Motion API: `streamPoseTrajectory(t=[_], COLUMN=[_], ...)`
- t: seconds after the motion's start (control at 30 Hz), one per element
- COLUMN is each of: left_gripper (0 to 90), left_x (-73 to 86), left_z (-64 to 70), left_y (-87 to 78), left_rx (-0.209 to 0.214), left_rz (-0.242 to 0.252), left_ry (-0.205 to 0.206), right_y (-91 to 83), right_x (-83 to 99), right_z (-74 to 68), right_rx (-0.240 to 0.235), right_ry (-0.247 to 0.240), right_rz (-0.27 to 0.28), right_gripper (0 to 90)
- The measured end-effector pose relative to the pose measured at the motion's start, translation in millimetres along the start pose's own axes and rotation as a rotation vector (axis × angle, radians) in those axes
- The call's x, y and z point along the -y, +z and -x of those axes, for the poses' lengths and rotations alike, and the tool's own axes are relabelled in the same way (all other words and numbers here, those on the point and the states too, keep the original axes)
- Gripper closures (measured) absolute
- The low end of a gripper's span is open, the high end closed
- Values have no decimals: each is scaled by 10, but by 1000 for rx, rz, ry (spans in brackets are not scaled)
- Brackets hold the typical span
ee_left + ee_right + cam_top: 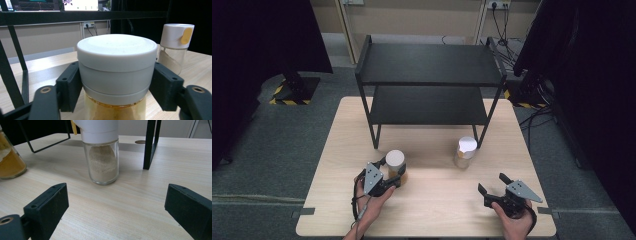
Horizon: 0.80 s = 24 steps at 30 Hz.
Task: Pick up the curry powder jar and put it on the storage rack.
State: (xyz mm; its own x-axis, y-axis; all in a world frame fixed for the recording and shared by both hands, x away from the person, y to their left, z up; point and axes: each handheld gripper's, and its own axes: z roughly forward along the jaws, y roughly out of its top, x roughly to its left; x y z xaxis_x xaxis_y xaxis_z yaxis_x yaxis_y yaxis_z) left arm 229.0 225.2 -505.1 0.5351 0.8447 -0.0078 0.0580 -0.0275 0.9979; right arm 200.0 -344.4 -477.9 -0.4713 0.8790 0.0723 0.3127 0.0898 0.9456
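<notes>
A glass jar (395, 161) with a wide white lid (116, 53) and orange-yellow contents stands on the table at front left. My left gripper (392, 169) is shut on it, a jaw pressed against each side of the lid. A second jar (466, 152) with pale powder, a white cap and a yellow tab (186, 35) stands to its right near the rack's leg. At the front right my right gripper (492, 182) is open and empty, a short way in front of that powder jar (102, 152). The orange jar (10, 162) shows at the left edge of the right gripper view.
A black two-tier rack (429, 62) stands at the back of the light wooden table (437, 210); both of its shelves are bare. Its front right leg (150, 145) rises just right of the powder jar. Dark curtains and cables flank the table.
</notes>
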Motion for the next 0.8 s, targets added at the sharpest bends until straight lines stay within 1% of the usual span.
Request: streamPoseTrajectory(t=[0.2,0.37,0.4,0.8], left_gripper=[336,337,337,337], left_x=[-26,-71,-74,-252], left_z=[6,4,7,53], left_y=[-2,-5,-5,-59], left_rx=[-2,0,3,6], left_rz=[-8,-24,-21,32], left_ry=[-3,-5,-13,-18], right_y=[0,1,1,2], right_x=[0,-3,-3,-4], right_z=[-2,-1,-1,-9], right_rx=[1,1,1,5], right_ry=[1,2,2,0], right_rz=[0,-2,-2,-2], right_gripper=[52,52,52,51])
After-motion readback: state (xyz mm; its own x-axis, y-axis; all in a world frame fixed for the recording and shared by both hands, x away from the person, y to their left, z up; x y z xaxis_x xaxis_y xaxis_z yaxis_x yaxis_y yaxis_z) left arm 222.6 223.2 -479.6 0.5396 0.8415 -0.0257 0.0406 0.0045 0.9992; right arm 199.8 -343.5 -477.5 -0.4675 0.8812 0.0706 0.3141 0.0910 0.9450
